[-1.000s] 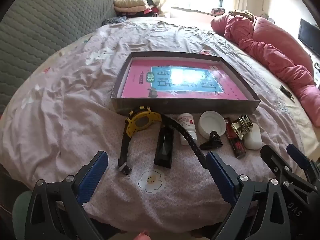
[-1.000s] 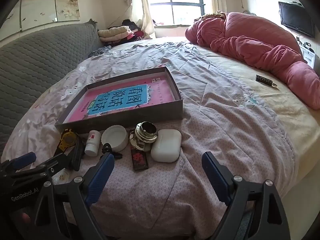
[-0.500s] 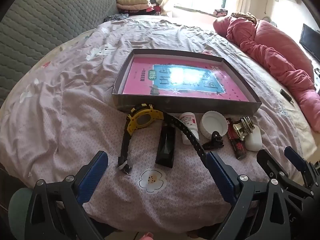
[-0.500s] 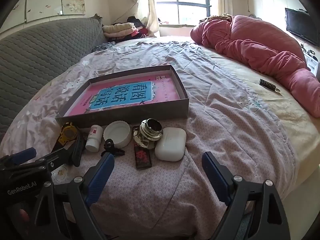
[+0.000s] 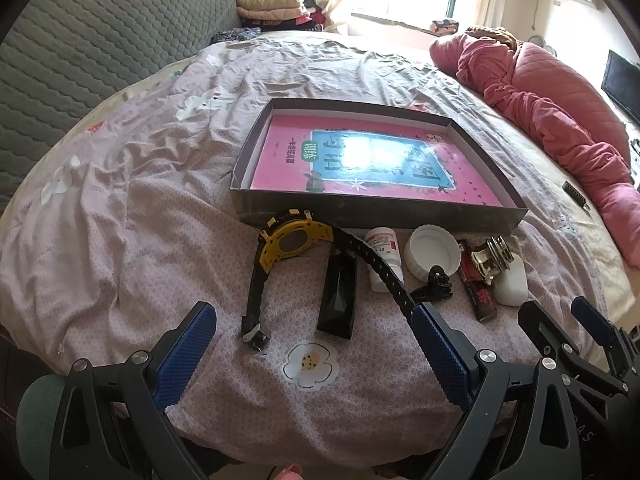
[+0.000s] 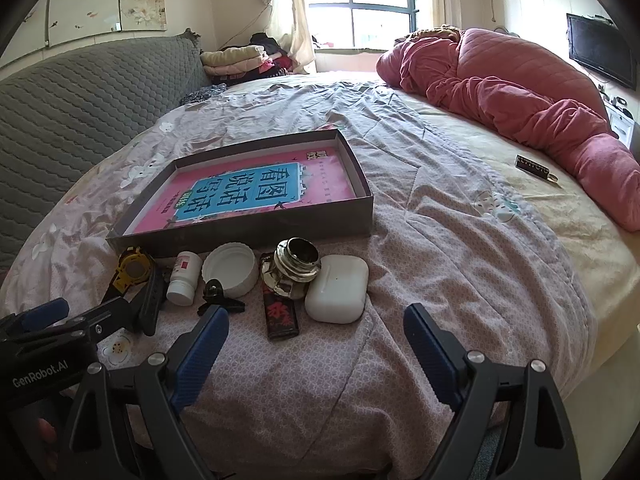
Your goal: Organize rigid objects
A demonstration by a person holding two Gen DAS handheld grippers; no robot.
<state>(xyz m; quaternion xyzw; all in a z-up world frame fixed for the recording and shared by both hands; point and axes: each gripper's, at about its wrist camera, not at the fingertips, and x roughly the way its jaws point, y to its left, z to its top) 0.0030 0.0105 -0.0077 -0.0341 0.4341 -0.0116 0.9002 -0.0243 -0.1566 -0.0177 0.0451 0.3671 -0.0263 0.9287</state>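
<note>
**A lived-in home bedroom**

A wide bed with a pink floral sheet fills the room, backed by a grey quilted headboard. A pink duvet lies bunched, folded clothes sit by the curtained window, and a wall television hangs nearby.

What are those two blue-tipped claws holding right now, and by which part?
Nothing. The left claw and right claw are both wide open above the pink patterned bedsheet, short of the yellow-faced black-strapped watch and white rounded earbud case.
</note>
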